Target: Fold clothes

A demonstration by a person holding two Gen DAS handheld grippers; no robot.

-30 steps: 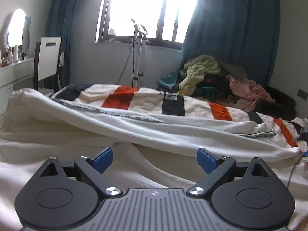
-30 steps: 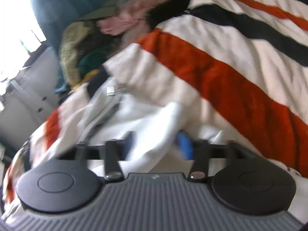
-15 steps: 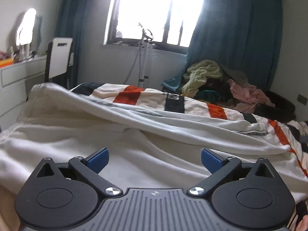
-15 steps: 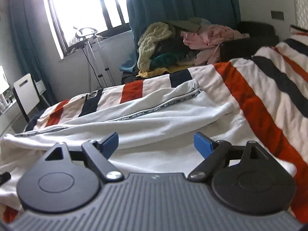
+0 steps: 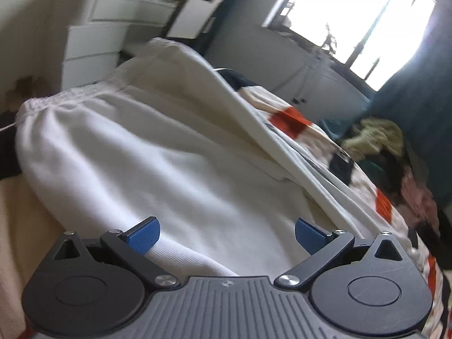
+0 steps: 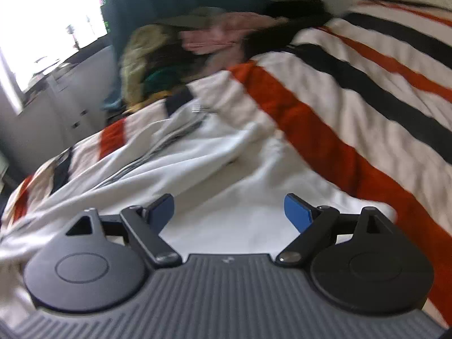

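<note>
White trousers (image 5: 147,152) lie spread on the striped bed, their gathered waistband (image 5: 53,101) at the left of the left wrist view. My left gripper (image 5: 226,234) hovers open just above the cloth near the waist end, rolled to one side, nothing between its blue pads. In the right wrist view the other end of the white trousers (image 6: 197,175) with a grey side stripe lies crumpled. My right gripper (image 6: 228,212) stands open over that end, its pads apart and clear of the fabric.
The bedspread (image 6: 353,99) has orange, black and cream stripes. A heap of other clothes (image 6: 175,48) lies beyond the bed by a dark teal curtain (image 5: 418,99). A white dresser (image 5: 96,42) and white chair (image 5: 195,14) stand at the left. A bright window (image 5: 353,14) glares.
The left gripper has swung left toward the waistband and rolled, tilting its view. The right gripper let go of white cloth it pinched a second ago, opened, and moved toward the leg end.
</note>
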